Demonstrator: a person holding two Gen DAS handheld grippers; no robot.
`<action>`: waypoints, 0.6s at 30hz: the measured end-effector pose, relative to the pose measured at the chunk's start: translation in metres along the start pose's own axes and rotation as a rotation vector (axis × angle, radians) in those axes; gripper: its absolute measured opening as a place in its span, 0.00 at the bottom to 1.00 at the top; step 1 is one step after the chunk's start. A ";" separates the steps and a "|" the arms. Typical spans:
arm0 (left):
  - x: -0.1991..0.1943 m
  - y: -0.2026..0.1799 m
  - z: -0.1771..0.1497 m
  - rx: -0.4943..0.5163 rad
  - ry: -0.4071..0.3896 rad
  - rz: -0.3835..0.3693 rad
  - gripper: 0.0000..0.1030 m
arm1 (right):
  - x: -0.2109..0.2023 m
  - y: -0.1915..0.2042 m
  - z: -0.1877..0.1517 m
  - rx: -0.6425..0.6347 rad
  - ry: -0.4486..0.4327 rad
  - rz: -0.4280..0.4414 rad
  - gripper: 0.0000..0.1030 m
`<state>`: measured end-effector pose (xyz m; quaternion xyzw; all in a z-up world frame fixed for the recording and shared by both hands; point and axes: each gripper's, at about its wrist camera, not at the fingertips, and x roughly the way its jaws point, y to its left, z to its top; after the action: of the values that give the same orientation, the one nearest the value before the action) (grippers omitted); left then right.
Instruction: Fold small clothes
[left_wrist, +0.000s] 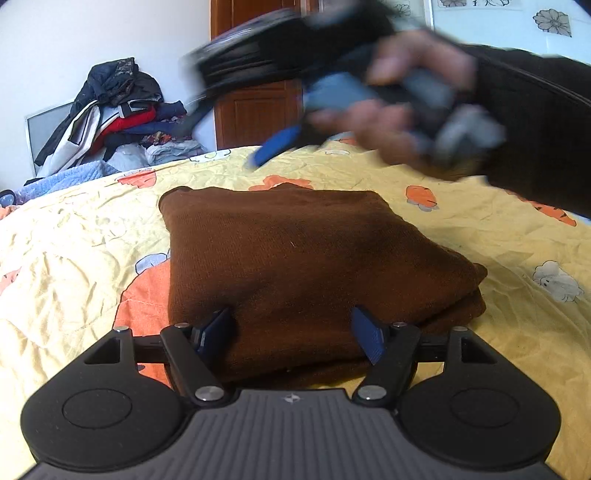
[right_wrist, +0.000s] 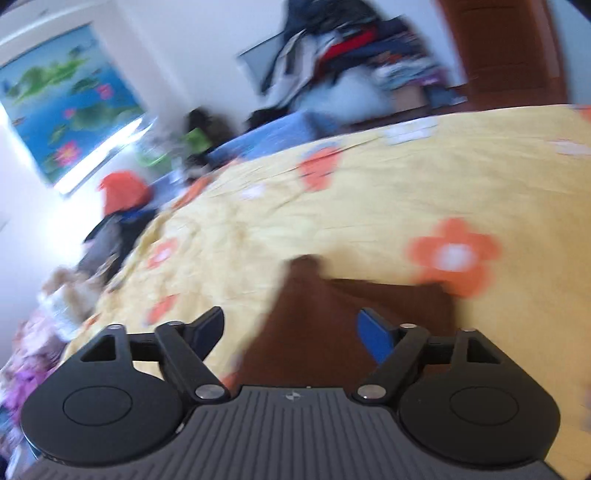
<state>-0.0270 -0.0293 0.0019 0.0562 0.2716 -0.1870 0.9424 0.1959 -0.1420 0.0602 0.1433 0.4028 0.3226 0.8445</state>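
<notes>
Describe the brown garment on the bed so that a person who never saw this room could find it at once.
Start at the bed's yellow quilt printed with orange flowers. In its middle, just in front of the left claw, lies the brown garment, folded into a thick, flat rectangle. It is the only dark, plain, folded piece on the quilt; the other clothes sit in a mixed pile behind the bed.
</notes>
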 end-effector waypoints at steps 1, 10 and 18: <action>0.000 0.000 0.000 0.001 0.000 0.001 0.70 | 0.020 0.004 0.003 0.009 0.053 0.019 0.83; -0.001 0.004 0.000 -0.024 0.000 0.000 0.71 | 0.074 -0.031 -0.005 0.182 0.034 0.069 0.70; -0.001 0.009 0.000 -0.026 0.000 -0.008 0.72 | 0.018 -0.021 -0.035 0.226 0.027 0.102 0.88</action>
<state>-0.0246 -0.0210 0.0024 0.0430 0.2740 -0.1874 0.9423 0.1860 -0.1463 0.0166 0.2535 0.4399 0.3198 0.8000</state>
